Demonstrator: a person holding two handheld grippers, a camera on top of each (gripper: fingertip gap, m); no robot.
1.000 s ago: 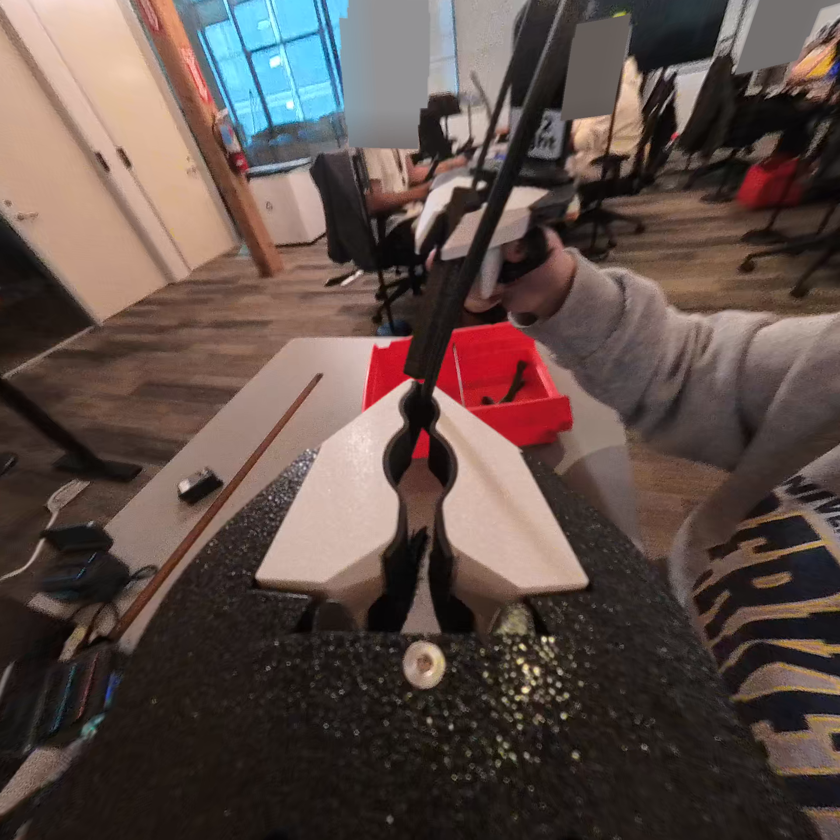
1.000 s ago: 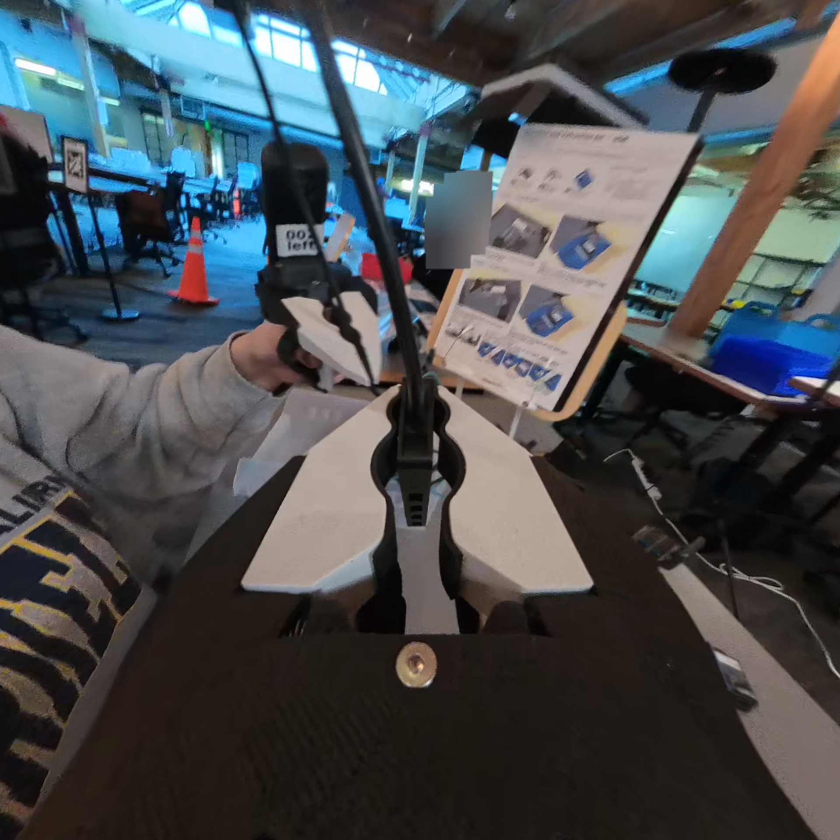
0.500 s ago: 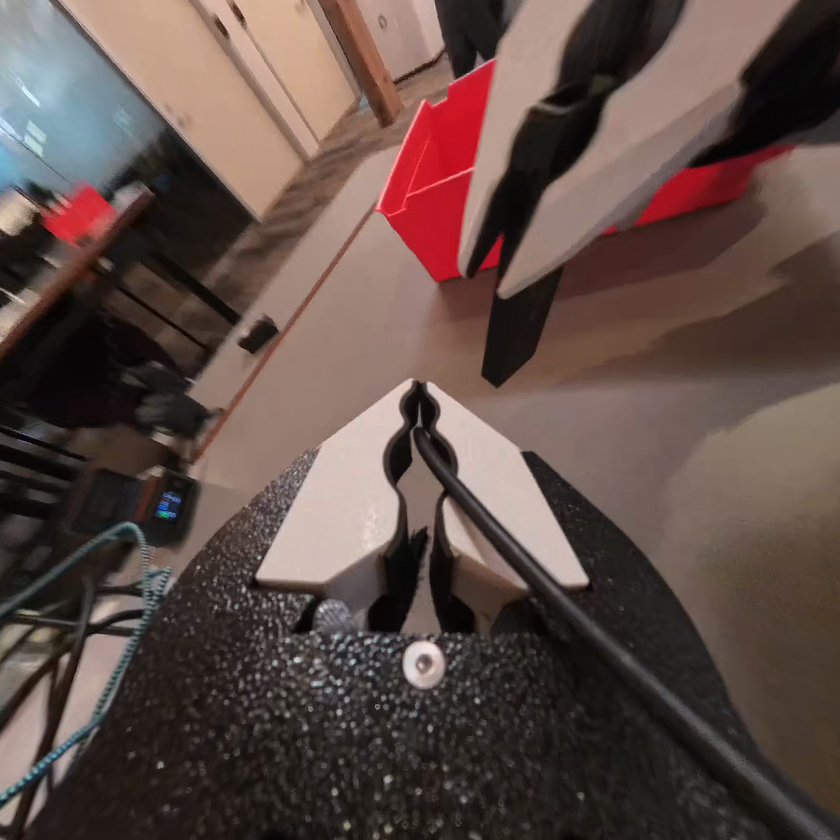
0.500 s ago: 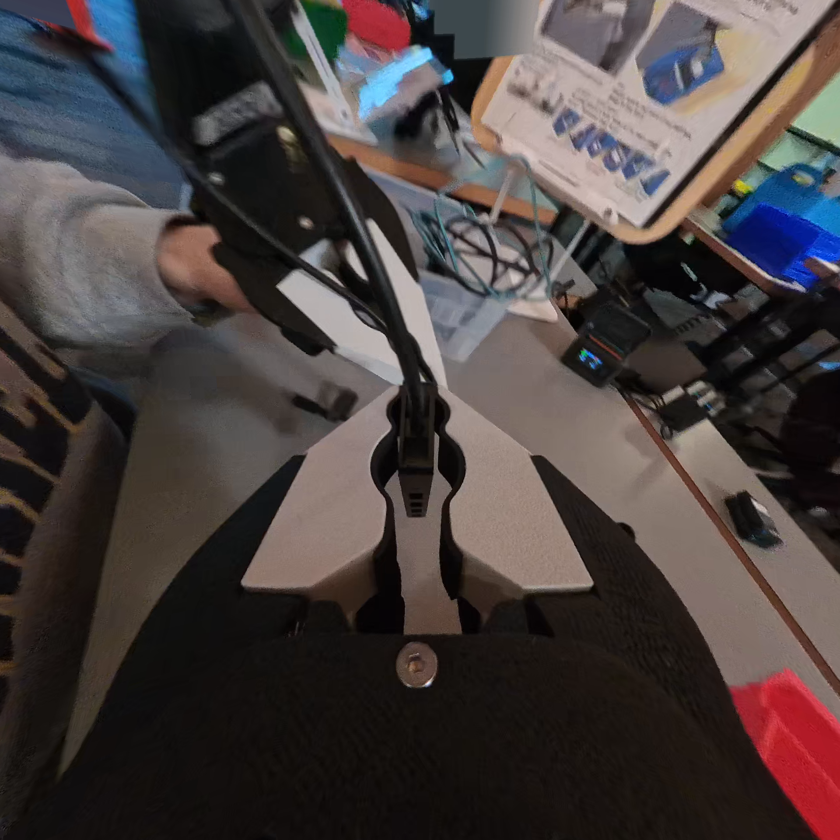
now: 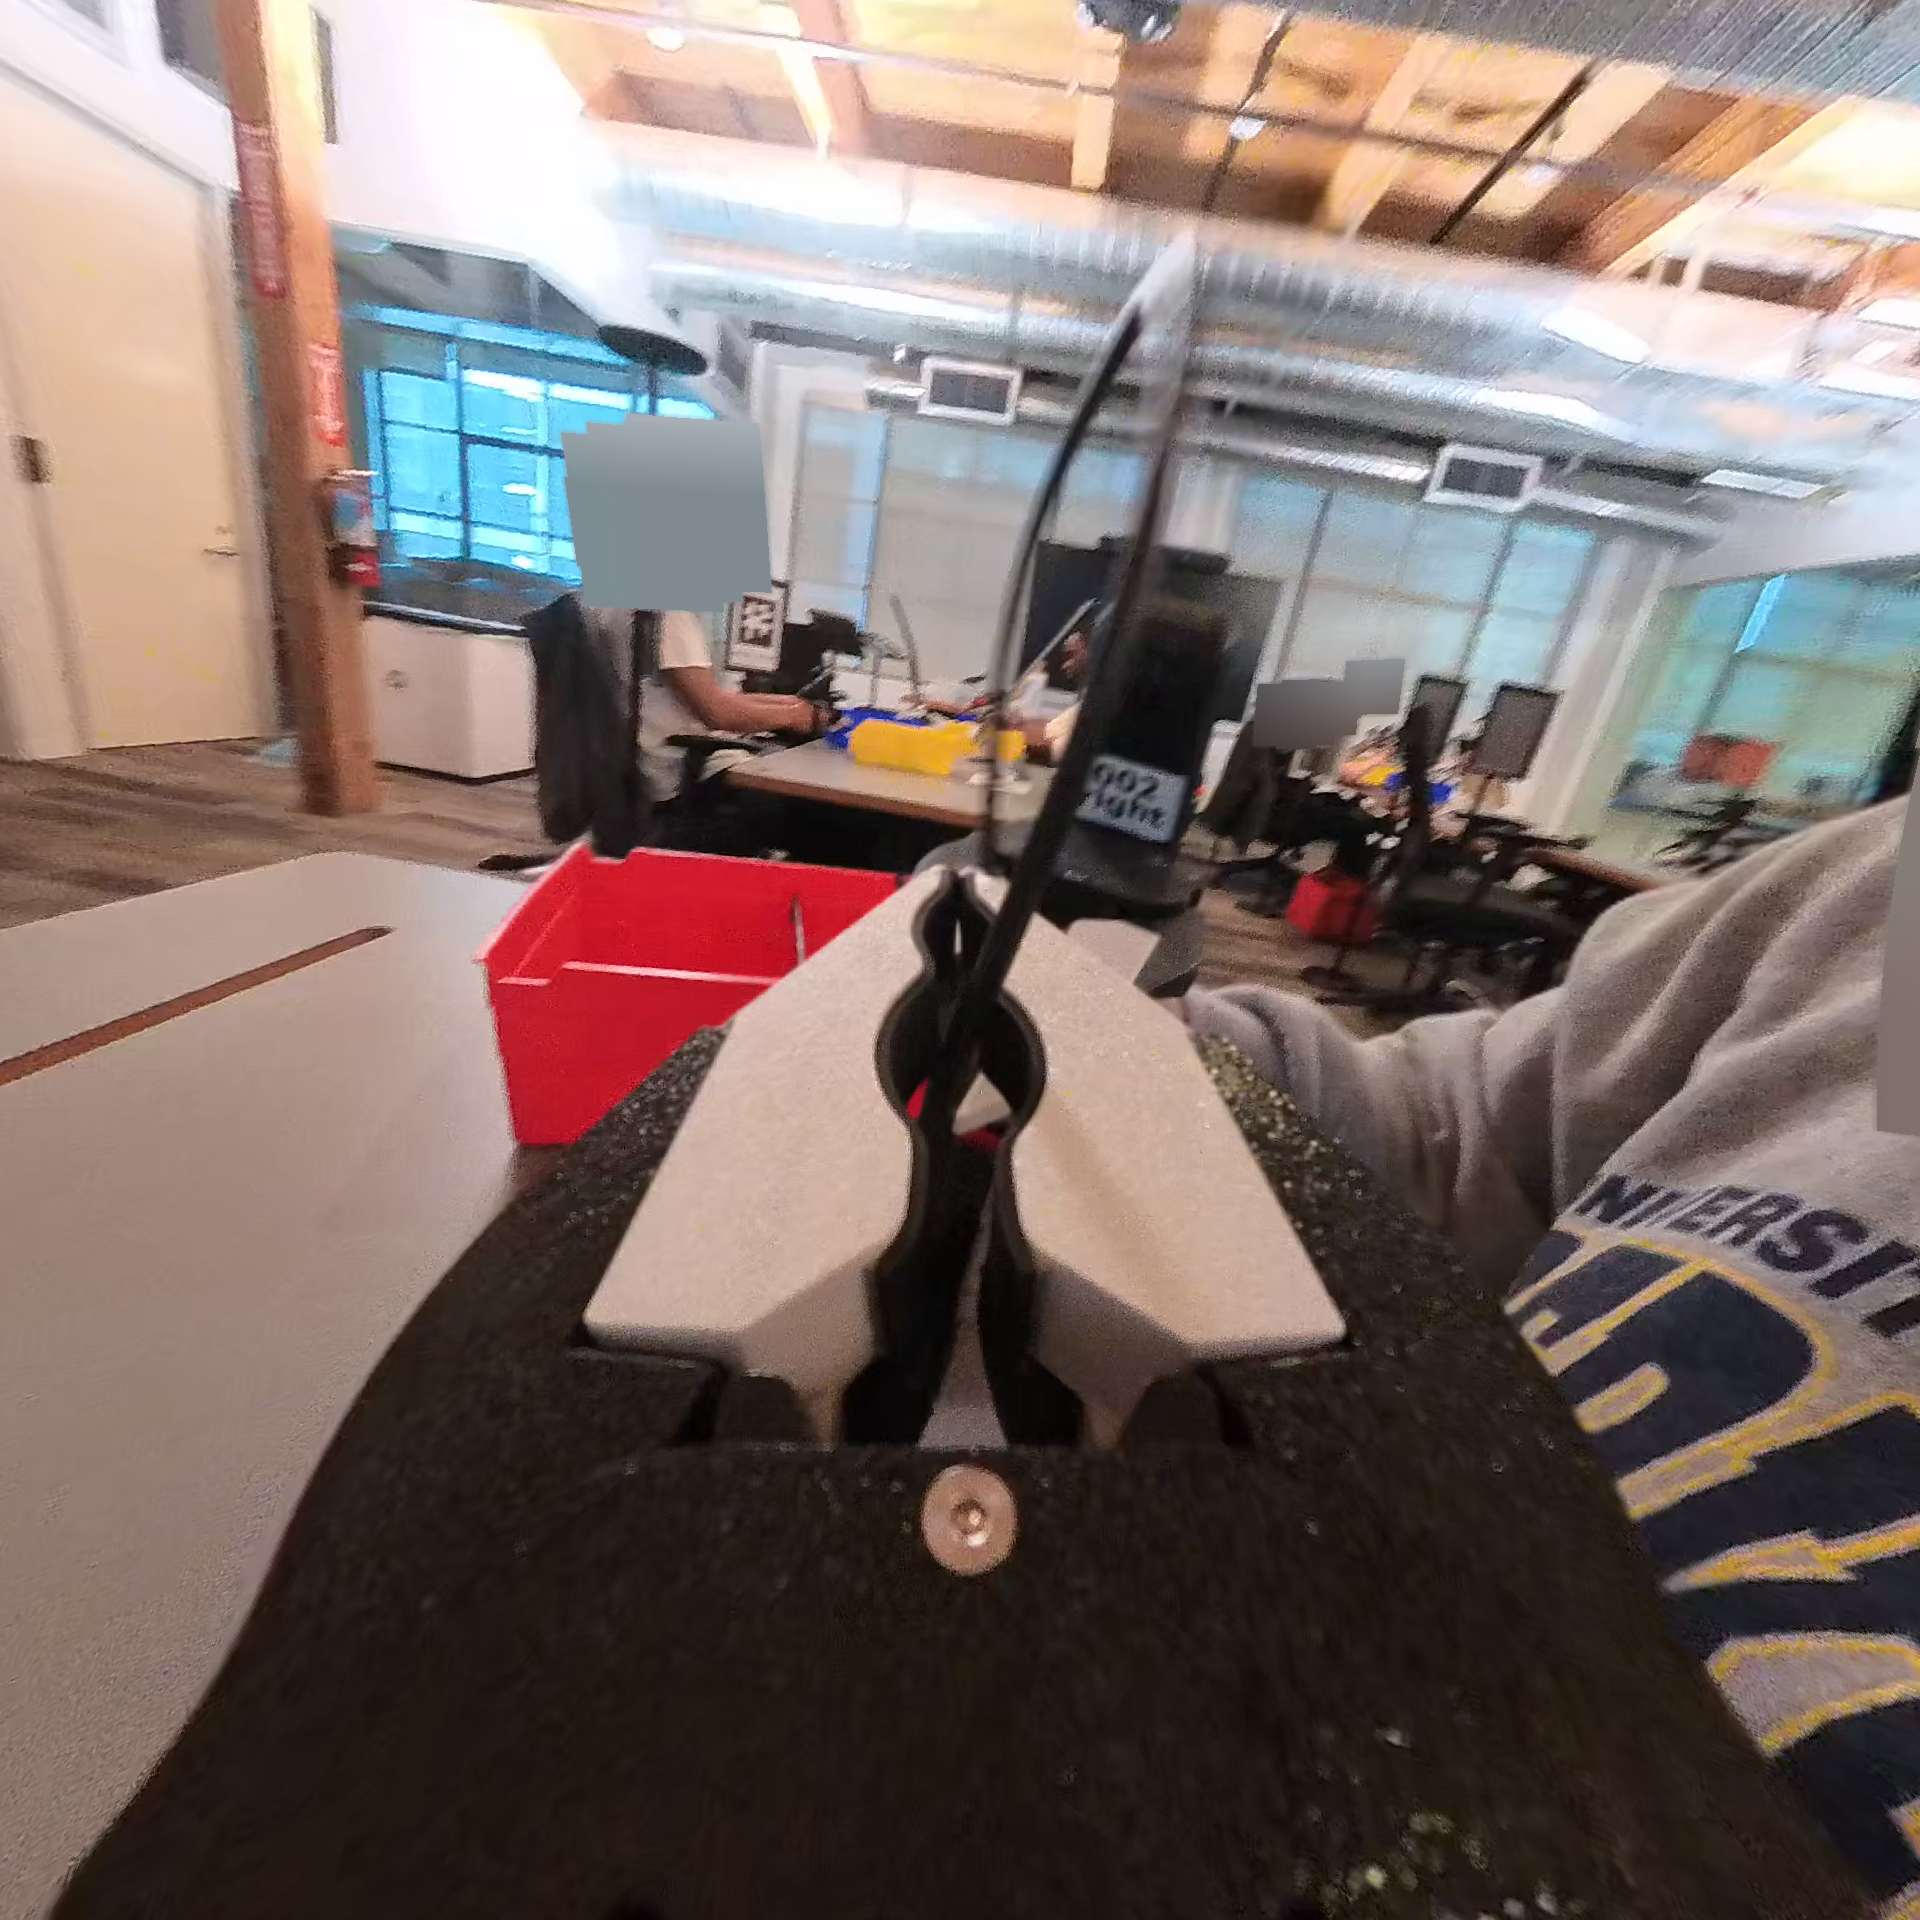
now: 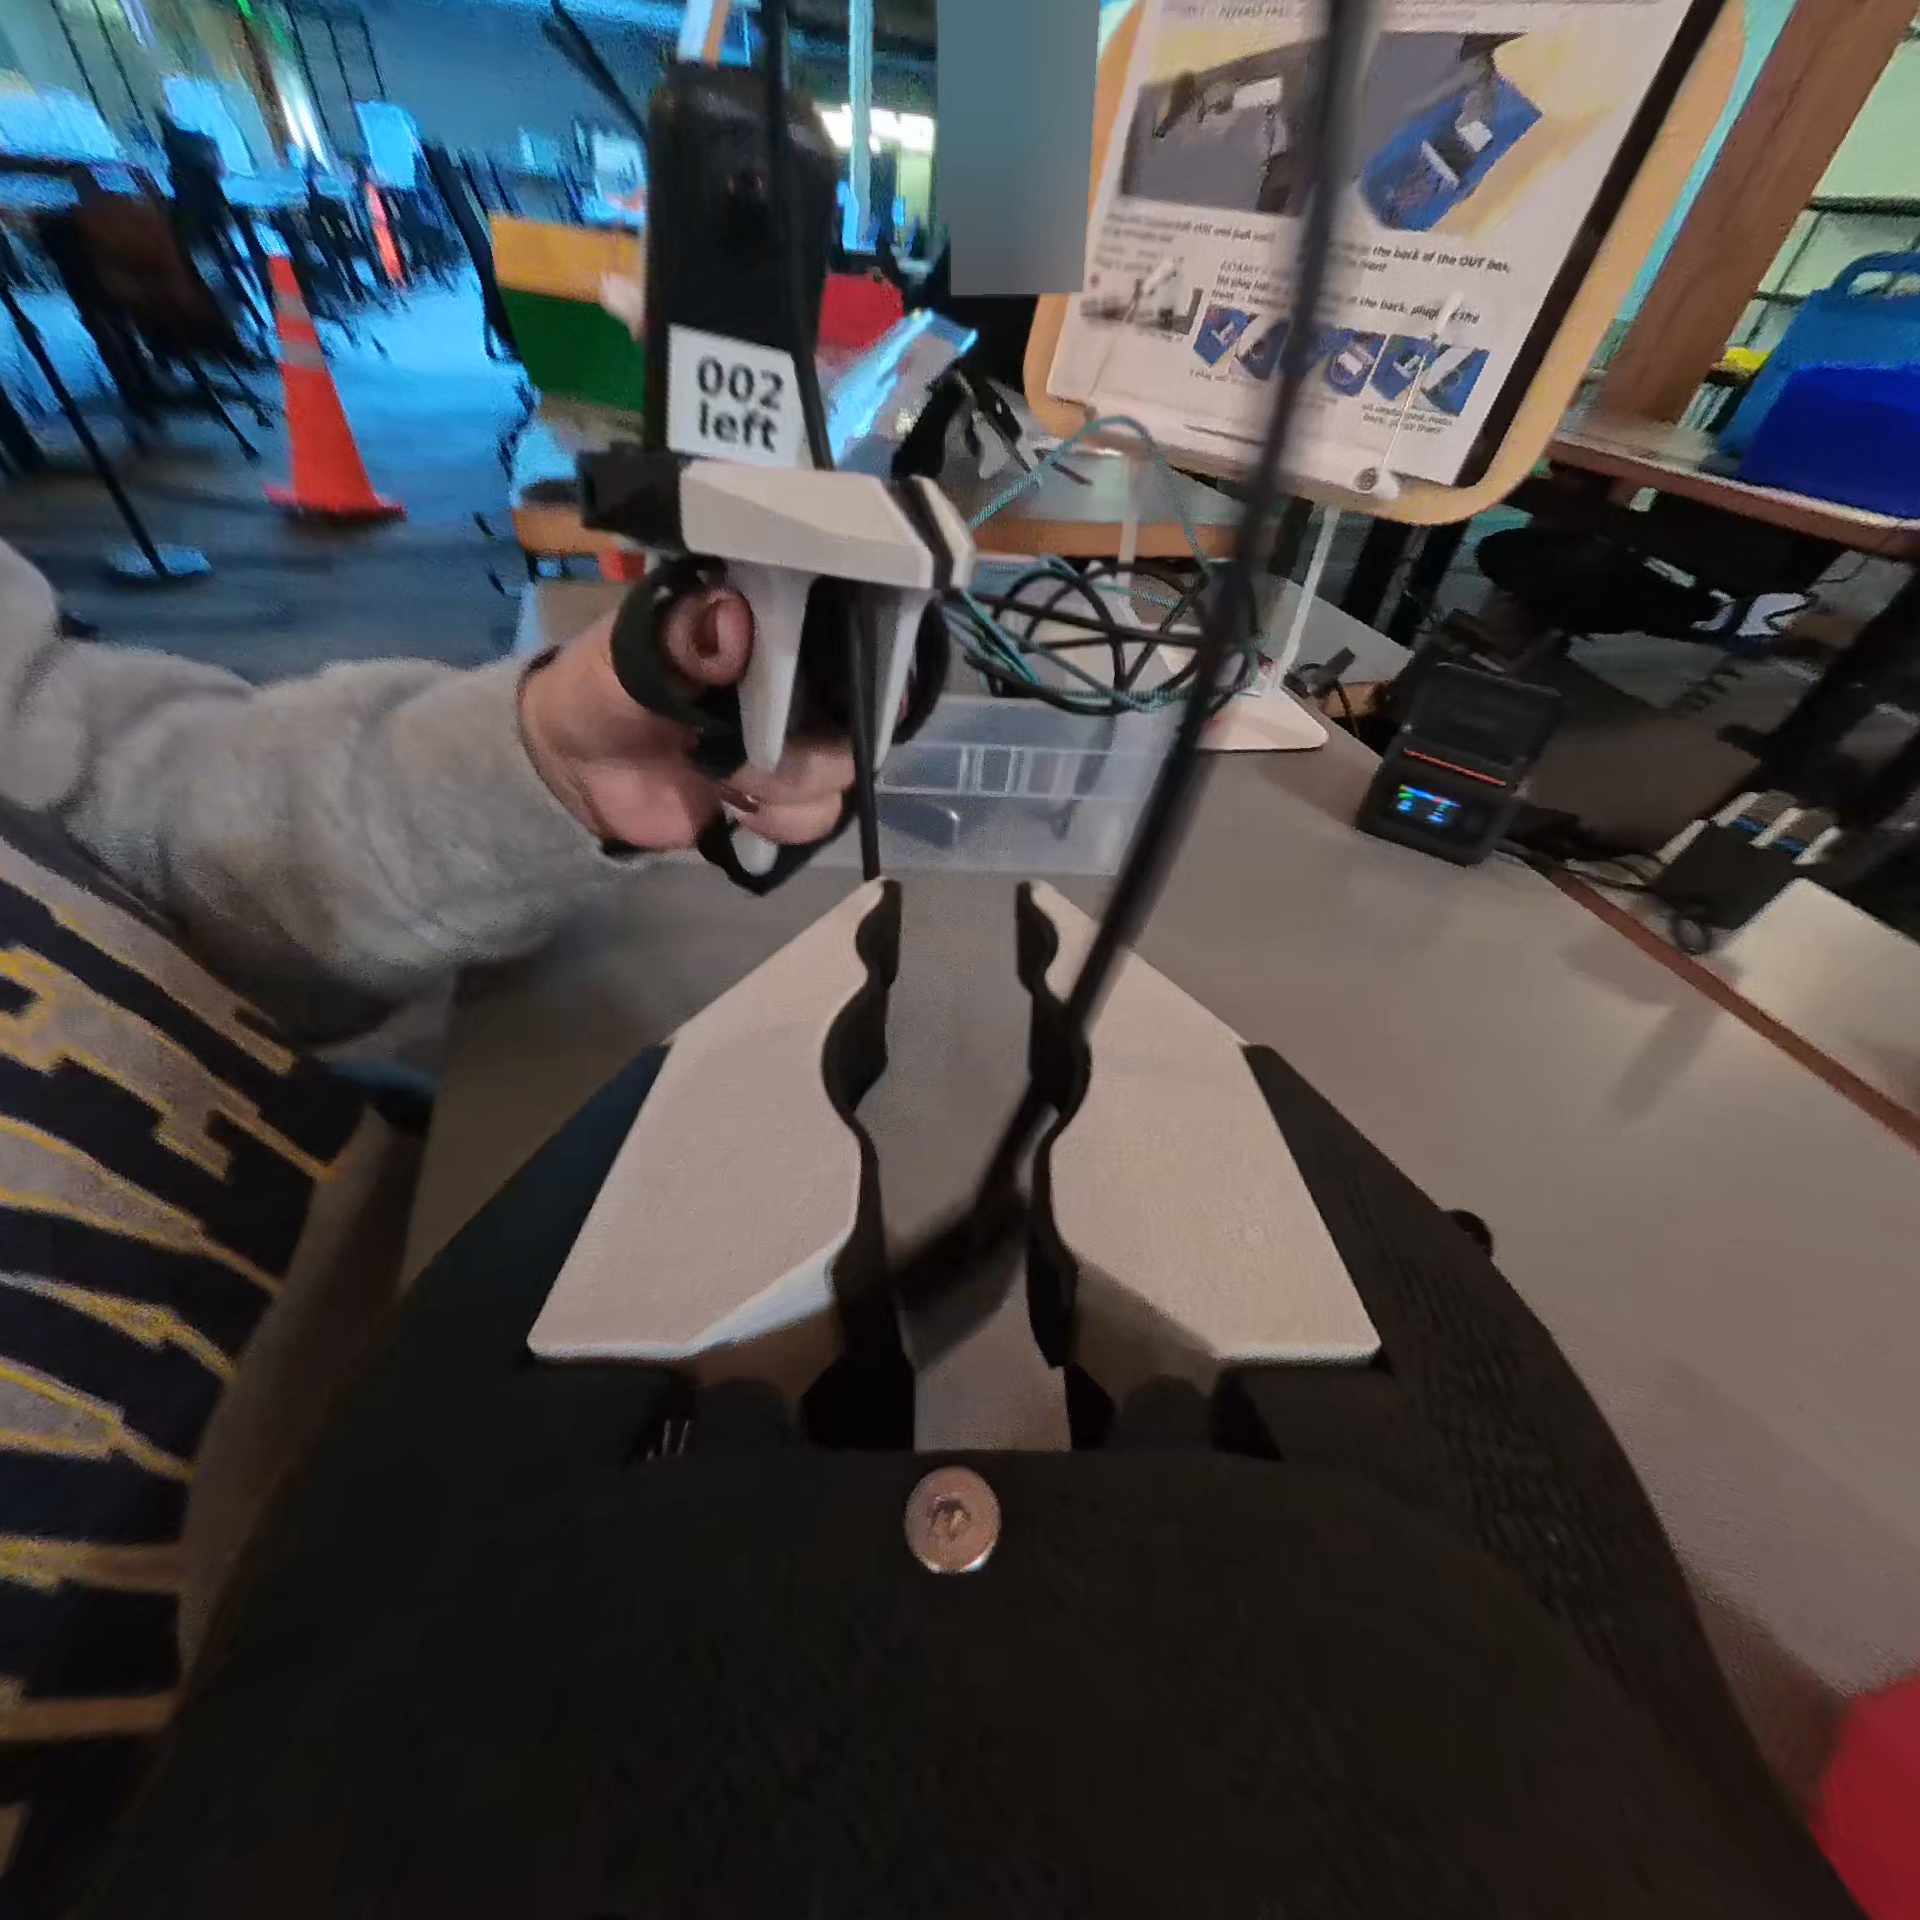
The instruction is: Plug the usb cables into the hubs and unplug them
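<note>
My left gripper (image 5: 956, 904) is shut on a thin black USB cable (image 5: 1039, 831), which rises from between its fingers and arcs up to the right. In the right wrist view the left gripper (image 6: 940, 545) is held in the air by a hand, with the cable (image 6: 862, 790) hanging below it. My right gripper (image 6: 956, 904) is open above the grey table (image 6: 1403, 1039). The black cable (image 6: 1174, 748) runs loose through the gap between its fingers, and its lower end is blurred. The right gripper's black body (image 5: 1143, 707) shows behind my left fingers. No hub shows clearly.
A red bin (image 5: 644, 987) stands on the table (image 5: 208, 1195) beyond my left gripper. A clear plastic box (image 6: 1018, 779) with coiled cables, a black device with a small screen (image 6: 1455, 769) and an instruction board (image 6: 1351, 239) stand at the table's far side. Some 6 cm of space lies between my two pairs of fingers.
My right gripper has opened and let go of the black plug it held. My left gripper has swung up from facing the table to level, still shut on the cable.
</note>
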